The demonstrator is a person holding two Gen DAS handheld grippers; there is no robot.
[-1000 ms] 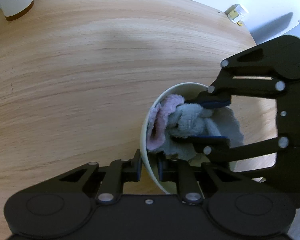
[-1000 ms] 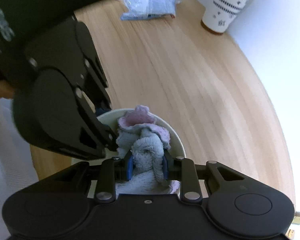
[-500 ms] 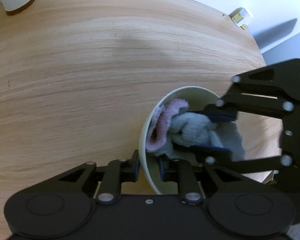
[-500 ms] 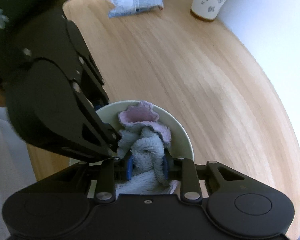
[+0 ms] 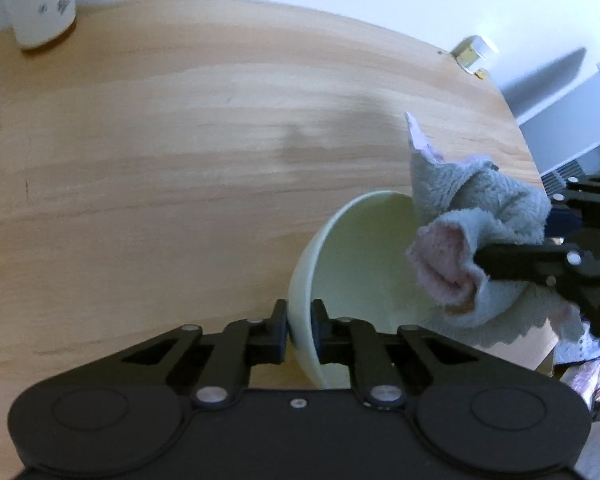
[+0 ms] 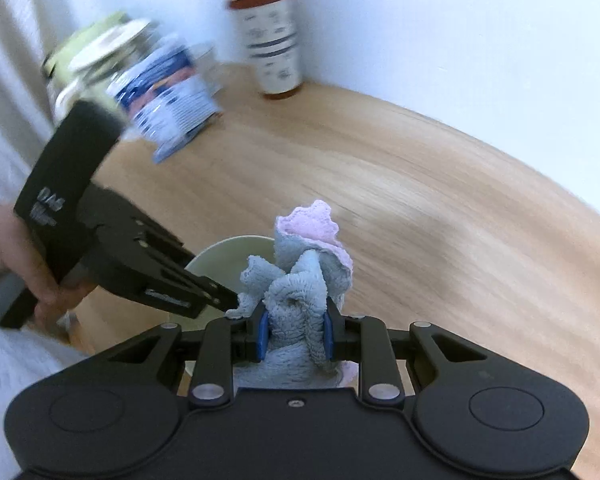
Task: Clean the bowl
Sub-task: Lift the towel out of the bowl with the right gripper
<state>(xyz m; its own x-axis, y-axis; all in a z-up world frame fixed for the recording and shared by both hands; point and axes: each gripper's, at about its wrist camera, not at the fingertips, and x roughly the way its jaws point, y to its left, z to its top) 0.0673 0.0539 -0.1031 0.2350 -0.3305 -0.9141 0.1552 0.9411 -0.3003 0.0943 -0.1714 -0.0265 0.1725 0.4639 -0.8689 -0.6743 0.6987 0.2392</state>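
Note:
A pale green bowl (image 5: pixel 364 248) is tipped on its side on the wooden table (image 5: pixel 180 160), its inside bare. My left gripper (image 5: pixel 300 320) is shut on its near rim, one finger inside and one outside. A grey and pink cloth (image 5: pixel 480 208) hangs bunched above the bowl's right edge, outside it. My right gripper (image 5: pixel 496 224) comes in from the right, shut on that cloth. In the right wrist view the cloth (image 6: pixel 300 280) is pinched between the blue pads of the right gripper (image 6: pixel 294 324), with the bowl (image 6: pixel 228 256) just behind and the left gripper (image 6: pixel 232 302) at its left.
A patterned paper cup (image 5: pixel 40 4) stands at the table's far left corner and a small jar (image 5: pixel 472 54) near the far right edge. In the right wrist view the cup (image 6: pixel 274 40), a blue printed packet (image 6: pixel 164 92) and a person's hand (image 6: pixel 12 256) show.
The right gripper has lifted the cloth out of the bowl, up and to the right, and rolled. The bowl's inside is now bare. The left gripper stays on the rim.

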